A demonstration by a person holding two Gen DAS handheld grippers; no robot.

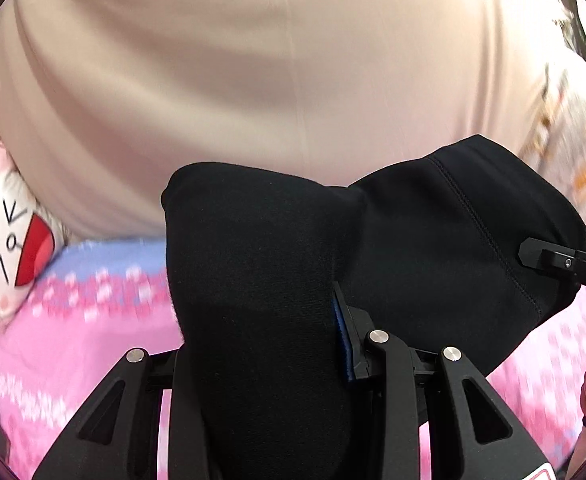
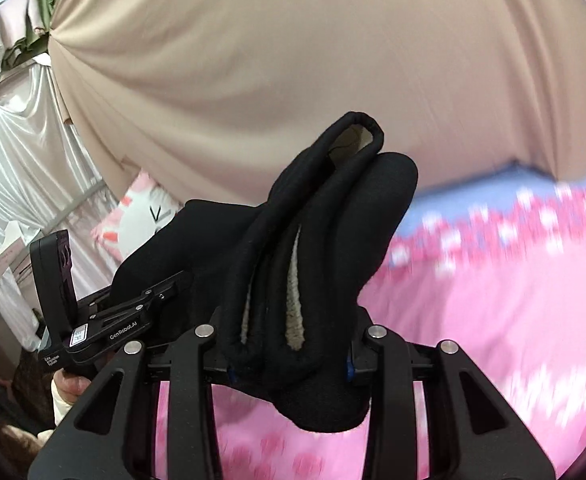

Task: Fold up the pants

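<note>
The black pants (image 1: 433,240) hang bunched above the bed, stretched between both grippers. In the left wrist view my left gripper (image 1: 261,320) is shut on a thick black fold; only the blue-padded finger (image 1: 343,340) shows, the other is hidden by cloth. My right gripper (image 1: 533,256) grips the seamed end at the right edge. In the right wrist view my right gripper (image 2: 289,344) is shut on several layers of the pants (image 2: 333,220), whose cream fleece lining shows. My left gripper (image 2: 165,284) clamps the cloth at the left.
A pink patterned bedspread (image 1: 73,340) lies below. A beige cloth backdrop (image 2: 293,60) fills the back. A cat-face pillow (image 1: 5,248) sits at the bed's far left. White drapes (image 2: 21,152) hang left. A person's hand (image 2: 69,384) holds the left gripper's handle.
</note>
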